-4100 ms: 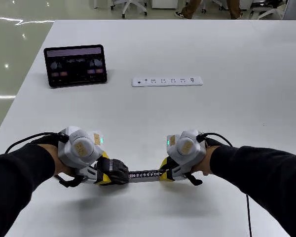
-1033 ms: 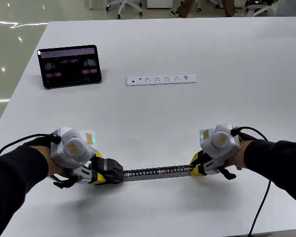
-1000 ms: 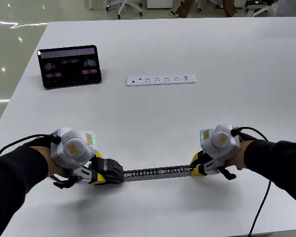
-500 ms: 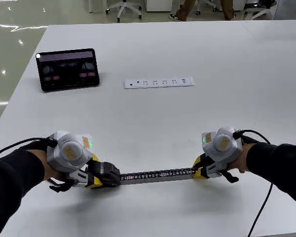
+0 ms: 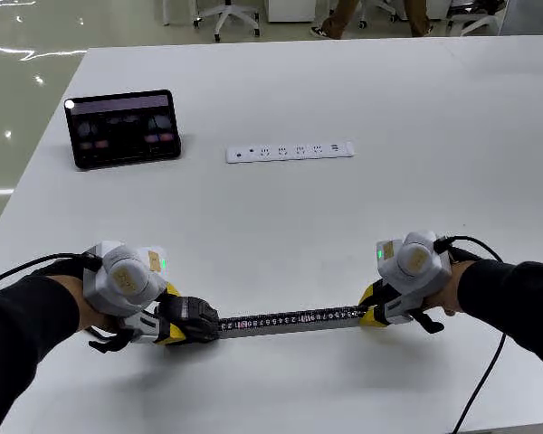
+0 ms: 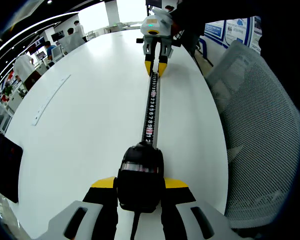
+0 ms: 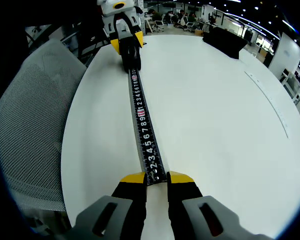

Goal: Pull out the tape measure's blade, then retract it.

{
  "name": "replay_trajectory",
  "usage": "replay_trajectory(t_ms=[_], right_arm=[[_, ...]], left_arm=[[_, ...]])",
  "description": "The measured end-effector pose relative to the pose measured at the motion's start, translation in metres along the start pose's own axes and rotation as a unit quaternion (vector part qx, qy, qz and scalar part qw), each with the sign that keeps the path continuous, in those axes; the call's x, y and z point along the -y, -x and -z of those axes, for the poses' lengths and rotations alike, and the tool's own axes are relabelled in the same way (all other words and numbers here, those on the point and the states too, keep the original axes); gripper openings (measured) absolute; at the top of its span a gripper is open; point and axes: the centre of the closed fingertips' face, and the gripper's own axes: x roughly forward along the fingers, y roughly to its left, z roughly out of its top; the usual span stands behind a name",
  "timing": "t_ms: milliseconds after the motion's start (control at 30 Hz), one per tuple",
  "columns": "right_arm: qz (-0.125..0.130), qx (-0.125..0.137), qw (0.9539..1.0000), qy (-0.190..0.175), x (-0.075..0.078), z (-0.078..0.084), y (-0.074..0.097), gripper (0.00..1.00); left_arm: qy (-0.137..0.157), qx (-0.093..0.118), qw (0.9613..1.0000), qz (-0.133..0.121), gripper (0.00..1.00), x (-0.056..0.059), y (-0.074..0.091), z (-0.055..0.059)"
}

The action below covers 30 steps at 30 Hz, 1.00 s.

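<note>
At the near edge of the white table (image 5: 344,208), the tape measure (image 5: 193,319) is stretched between the two grippers. The left gripper (image 5: 170,327) has its jaws closed against the sides of the black case, which fills the gap between their yellow tips in the left gripper view. The blade (image 5: 290,319) runs out of the case towards the person's right. It lies low along the tabletop with its numbers facing up. The right gripper (image 5: 371,316) pinches the blade's end, its jaws drawn in with one yellow tip on each side of it. The grippers face each other along the blade, well apart. Farther across the table a dark tablet (image 5: 122,127) stands propped up. A white power strip (image 5: 290,151) lies flat to its right.
</note>
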Motion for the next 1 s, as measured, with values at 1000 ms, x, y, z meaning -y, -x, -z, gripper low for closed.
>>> replay_trajectory(t_ms=[1000], right_arm=[[0.007,-0.008,0.9999,0.000,0.0024,0.0047,0.0012,0.11]], left_arm=[[0.001,0.004,1.0000,0.000,0.29,0.0001,-0.0003,0.0001]])
